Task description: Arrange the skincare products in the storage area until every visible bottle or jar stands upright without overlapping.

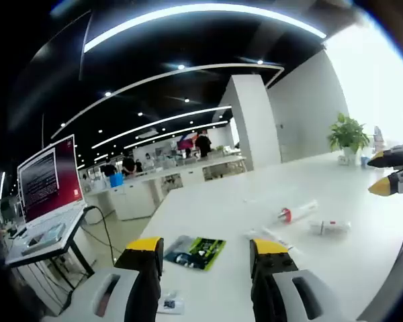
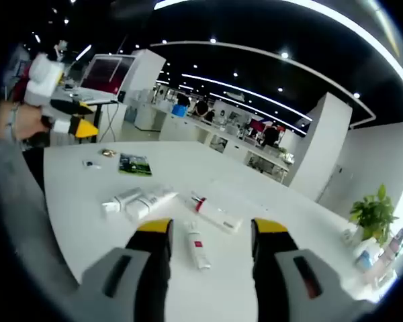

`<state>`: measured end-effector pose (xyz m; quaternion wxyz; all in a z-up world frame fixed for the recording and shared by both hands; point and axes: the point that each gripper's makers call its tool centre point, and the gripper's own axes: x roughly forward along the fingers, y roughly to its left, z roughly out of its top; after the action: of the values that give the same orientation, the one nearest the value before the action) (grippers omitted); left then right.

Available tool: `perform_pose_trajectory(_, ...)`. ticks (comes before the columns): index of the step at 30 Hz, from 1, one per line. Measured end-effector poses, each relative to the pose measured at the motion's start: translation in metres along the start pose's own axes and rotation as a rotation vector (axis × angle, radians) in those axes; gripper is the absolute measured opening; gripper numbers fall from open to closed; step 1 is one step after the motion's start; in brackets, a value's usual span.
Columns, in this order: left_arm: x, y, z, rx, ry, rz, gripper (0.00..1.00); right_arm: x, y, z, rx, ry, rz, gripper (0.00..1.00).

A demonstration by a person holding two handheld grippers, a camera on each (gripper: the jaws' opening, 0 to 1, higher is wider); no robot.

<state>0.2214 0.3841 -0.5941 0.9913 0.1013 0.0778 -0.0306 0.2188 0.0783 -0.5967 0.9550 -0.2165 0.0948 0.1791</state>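
While every tube lies flat on the white table point(image 2: 74, 201), nothing is upright yet, so the task looks barely begun. Taking the green packet point(image 2: 135, 164) as landmark: two white tubes point(image 2: 138, 200) lie just nearer the right gripper point(image 2: 205, 231), the red-capped tube point(image 2: 215, 213) and a small tube point(image 2: 197, 246) nearer still, between its spread, empty jaws, likely poised to choose one. Beside the packet, the left gripper point(image 1: 207, 251) hovers, jaws apart, holding nothing.

table point(image 2: 269, 221) – smooth matt white | tubes point(image 2: 138, 200) – glossy plastic | sachet point(image 1: 195, 251) – shiny foil
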Motion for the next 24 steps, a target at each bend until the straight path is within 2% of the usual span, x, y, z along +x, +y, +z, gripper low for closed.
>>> perform_pose_trajectory(2, 0.000, 0.000, 0.003, 0.006, -0.012, 0.002, 0.54, 0.000, -0.010, 0.002, 0.014, -0.015, -0.039, 0.48)
perform_pose_trajectory(3, 0.000, -0.002, 0.005, -0.004, -0.024, -0.008, 0.54, -0.001, -0.019, 0.007, 0.045, -0.044, -0.077, 0.48)
perform_pose_trajectory(4, 0.000, -0.003, 0.005, -0.011, -0.026, -0.014, 0.55, -0.001, -0.022, 0.009, 0.074, -0.057, -0.085, 0.48)
perform_pose_trajectory(7, 0.001, -0.001, 0.006, -0.046, -0.025, -0.017, 0.55, -0.002, -0.029, 0.008, 0.187, -0.084, -0.086, 0.50)
perform_pose_trajectory(8, 0.001, 0.000, 0.007, -0.060, -0.029, -0.014, 0.55, -0.003, -0.031, 0.009, 0.199, -0.090, -0.091, 0.51)
perform_pose_trajectory(11, 0.000, 0.007, 0.009, -0.100, -0.039, -0.001, 0.55, -0.007, -0.040, 0.019, 0.305, -0.172, -0.109, 0.54)
perform_pose_trajectory(14, -0.002, 0.016, 0.015, -0.167, -0.075, 0.020, 0.55, -0.006, -0.042, 0.022, 0.362, -0.220, -0.103, 0.58)
perform_pose_trajectory(18, -0.002, 0.019, 0.013, -0.180, -0.064, 0.026, 0.55, 0.000, -0.044, 0.011, 0.386, -0.184, -0.111, 0.60)
perform_pose_trajectory(22, -0.006, 0.019, 0.021, -0.198, -0.105, 0.020, 0.54, 0.002, -0.040, 0.001, 0.397, -0.132, -0.118, 0.60)
perform_pose_trajectory(24, -0.008, 0.023, 0.023, -0.177, -0.115, 0.052, 0.53, 0.003, -0.032, 0.001, 0.395, -0.119, -0.085, 0.60)
